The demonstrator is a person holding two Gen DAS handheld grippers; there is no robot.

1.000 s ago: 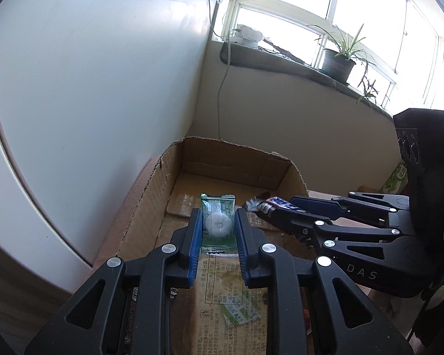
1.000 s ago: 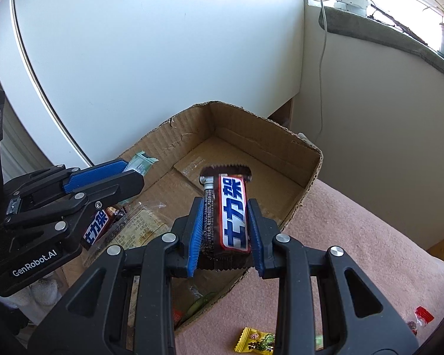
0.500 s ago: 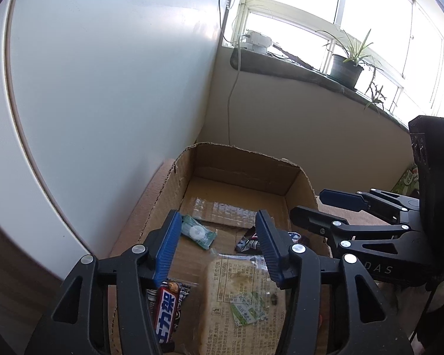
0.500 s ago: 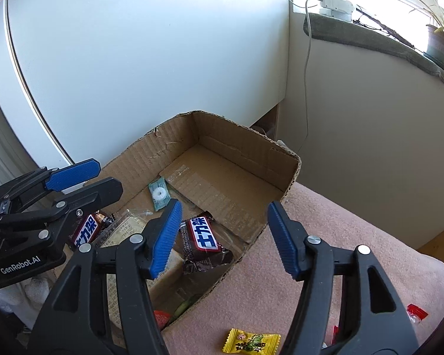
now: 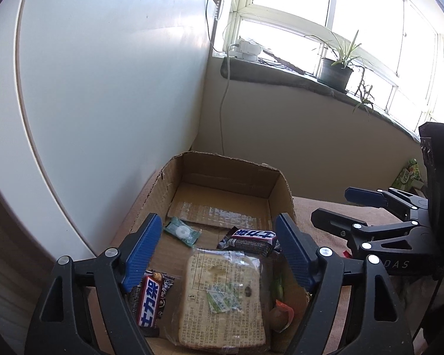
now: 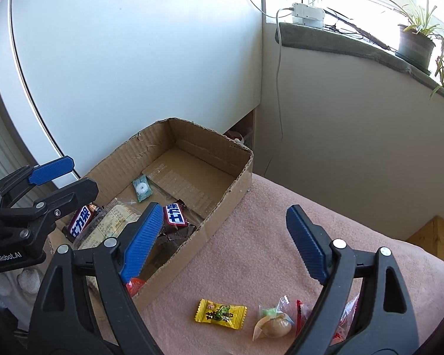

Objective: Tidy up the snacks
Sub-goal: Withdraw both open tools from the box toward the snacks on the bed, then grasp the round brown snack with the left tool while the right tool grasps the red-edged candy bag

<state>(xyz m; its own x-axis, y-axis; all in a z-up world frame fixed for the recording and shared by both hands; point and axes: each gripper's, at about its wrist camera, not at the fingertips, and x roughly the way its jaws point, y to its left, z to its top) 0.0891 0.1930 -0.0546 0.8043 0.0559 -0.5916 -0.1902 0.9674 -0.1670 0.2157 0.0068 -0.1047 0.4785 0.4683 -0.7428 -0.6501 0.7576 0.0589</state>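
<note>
A pink blanket (image 6: 281, 236) carries the cardboard box (image 6: 222, 204) and loose wrapped candies (image 6: 221, 314).

1. We see the red-wrapped sweets (image 6: 344, 322) on the pink cloth only in part: the right gripper's black finger covers them.
2. The orange packet (image 5: 282, 313) in the brown cardboard box (image 5: 285, 195) sits half behind the clear-wrapped biscuit pack (image 5: 222, 295); its print is unreadable.
3. The green carton (image 5: 407, 174) by the wall is cut off behind the other gripper's black body.
</note>
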